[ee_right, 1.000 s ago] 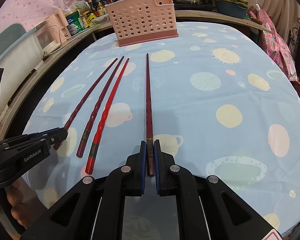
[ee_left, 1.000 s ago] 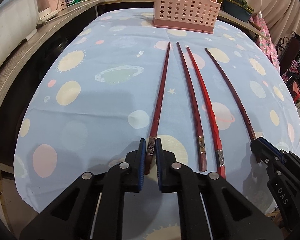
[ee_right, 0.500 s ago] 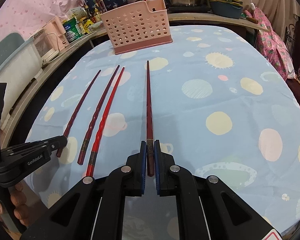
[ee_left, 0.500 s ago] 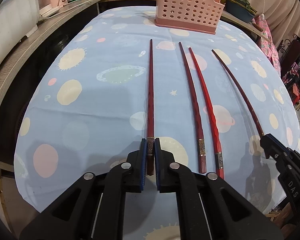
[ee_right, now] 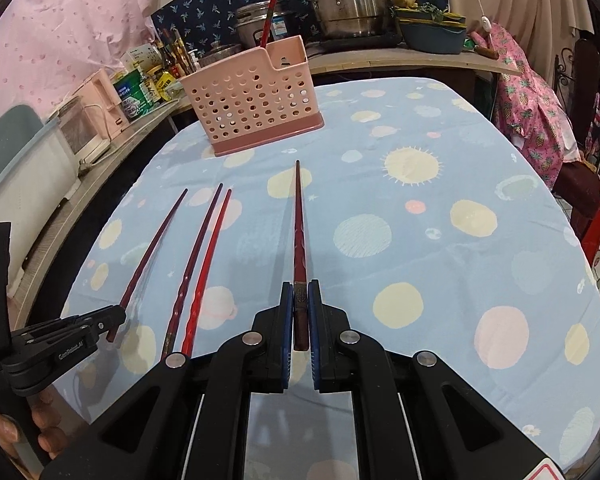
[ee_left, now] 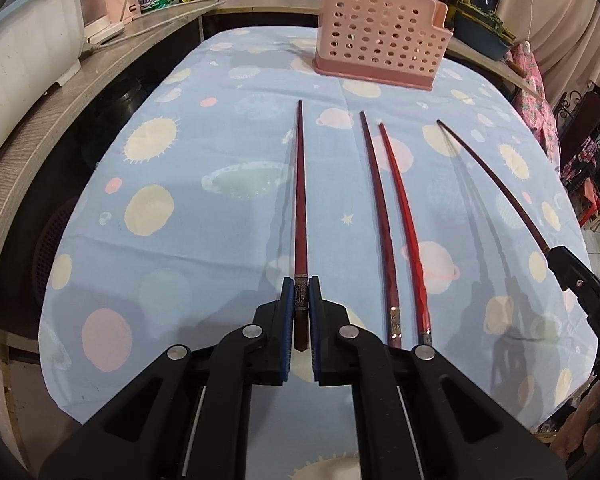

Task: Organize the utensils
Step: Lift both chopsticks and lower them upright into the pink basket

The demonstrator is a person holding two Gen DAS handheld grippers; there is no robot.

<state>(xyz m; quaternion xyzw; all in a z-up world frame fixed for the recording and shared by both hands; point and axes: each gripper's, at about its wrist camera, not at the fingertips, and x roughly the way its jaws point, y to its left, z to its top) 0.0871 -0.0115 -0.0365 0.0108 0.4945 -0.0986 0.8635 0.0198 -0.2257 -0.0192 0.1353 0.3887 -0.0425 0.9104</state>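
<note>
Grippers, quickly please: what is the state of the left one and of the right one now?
Left gripper: closed on a dark red chopstick.
Right gripper: closed on another dark red chopstick.

I see a pale blue tablecloth (ee_left: 204, 240) printed with cream suns, pink discs, ringed planets and small stars. My left gripper (ee_left: 301, 300) is black with blue pads, same as the right gripper (ee_right: 300, 304). The chopstick in my left (ee_left: 300, 200) is dark red with a silver patterned band; the loose pair (ee_left: 396, 220) runs maroon and brighter red. The perforated basket (ee_left: 380, 48) is salmon pink
</note>
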